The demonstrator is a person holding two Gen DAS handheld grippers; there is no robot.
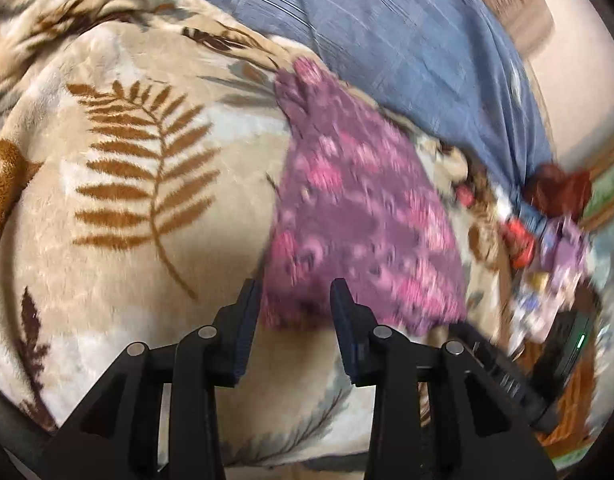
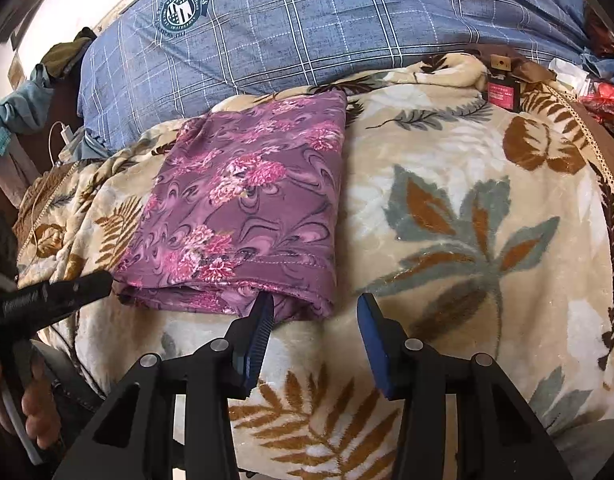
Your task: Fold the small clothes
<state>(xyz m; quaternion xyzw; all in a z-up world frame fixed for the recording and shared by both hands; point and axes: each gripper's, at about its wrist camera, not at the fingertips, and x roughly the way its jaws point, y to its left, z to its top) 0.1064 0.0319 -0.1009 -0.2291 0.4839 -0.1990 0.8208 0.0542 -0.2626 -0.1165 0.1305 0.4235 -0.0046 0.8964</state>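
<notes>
The right gripper (image 2: 313, 316) is hanging with jaws apart and nothing between them, its left finger (image 2: 259, 328) just touching the near hem of the purple floral garment (image 2: 247, 208). The left gripper (image 1: 295, 304) is likewise standing released at the garment's near edge. The garment is lying folded on the leaf-patterned blanket (image 2: 467, 220), below the blue checked bedding (image 2: 307, 20). That finger could be snagging the hem on withdrawal, dragging the fold open on the plush.
</notes>
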